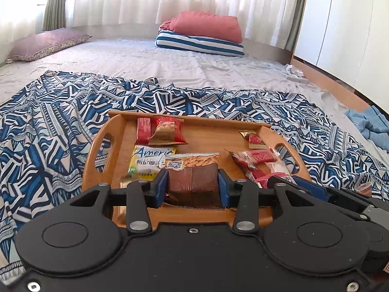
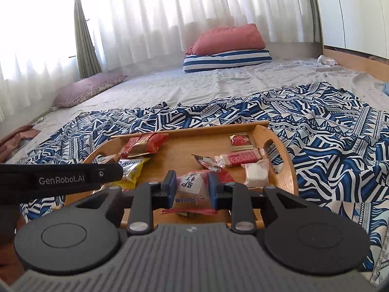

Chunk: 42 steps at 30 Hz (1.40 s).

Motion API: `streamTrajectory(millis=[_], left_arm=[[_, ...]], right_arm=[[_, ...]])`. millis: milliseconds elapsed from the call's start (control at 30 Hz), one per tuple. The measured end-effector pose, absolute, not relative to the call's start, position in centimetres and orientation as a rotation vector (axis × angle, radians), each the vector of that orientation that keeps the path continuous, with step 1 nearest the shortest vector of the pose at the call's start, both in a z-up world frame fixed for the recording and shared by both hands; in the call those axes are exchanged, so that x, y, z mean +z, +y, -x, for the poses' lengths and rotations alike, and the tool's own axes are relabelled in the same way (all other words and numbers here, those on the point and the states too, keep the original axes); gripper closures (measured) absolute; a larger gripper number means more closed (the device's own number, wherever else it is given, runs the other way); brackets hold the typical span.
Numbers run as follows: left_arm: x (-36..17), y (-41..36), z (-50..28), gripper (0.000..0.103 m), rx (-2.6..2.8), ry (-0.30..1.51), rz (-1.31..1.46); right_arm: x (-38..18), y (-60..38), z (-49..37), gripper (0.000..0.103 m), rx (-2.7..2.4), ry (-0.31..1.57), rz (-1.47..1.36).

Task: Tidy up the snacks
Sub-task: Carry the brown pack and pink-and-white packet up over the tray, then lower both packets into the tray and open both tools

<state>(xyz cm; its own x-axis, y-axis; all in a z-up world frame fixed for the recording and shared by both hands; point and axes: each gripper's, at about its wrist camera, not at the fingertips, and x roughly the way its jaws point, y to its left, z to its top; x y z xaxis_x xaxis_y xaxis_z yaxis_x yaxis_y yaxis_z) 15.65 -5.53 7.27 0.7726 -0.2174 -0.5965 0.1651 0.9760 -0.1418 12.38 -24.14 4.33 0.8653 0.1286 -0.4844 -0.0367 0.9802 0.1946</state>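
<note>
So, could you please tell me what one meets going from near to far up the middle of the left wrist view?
left gripper, shut on the brown almond packet → red nut packet → wooden tray's far rim → blue patterned cloth → striped pillow → red pillow.

The tray's [image 1: 194,215] near rim is hidden behind the left hand-held gripper [image 1: 193,187]; the yellow packet [image 2: 131,170] is half covered in the right view; small packet print is unreadable.

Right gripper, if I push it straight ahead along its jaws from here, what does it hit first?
The right gripper is already shut on a white-and-red snack packet. Straight ahead, the red wafer packet on the wooden tray probably comes first, though depth is unclear.
</note>
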Motion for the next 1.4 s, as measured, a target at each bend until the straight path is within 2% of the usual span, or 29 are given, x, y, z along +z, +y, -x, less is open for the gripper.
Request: streamTrajectory(millis=[833, 1400], left_arm=[[4.6, -6.6, -24.4, 0.063, -0.209, 0.763, 0.106], [2.6, -7.0, -26.4, 0.063, -0.191, 0.794, 0.089]], right_arm=[[2.4, -25.1, -19.1, 0.071, 0.1, 0.581, -0.242], [0.9, -24.8, -20.9, 0.071, 0.112, 0.606, -0.265]])
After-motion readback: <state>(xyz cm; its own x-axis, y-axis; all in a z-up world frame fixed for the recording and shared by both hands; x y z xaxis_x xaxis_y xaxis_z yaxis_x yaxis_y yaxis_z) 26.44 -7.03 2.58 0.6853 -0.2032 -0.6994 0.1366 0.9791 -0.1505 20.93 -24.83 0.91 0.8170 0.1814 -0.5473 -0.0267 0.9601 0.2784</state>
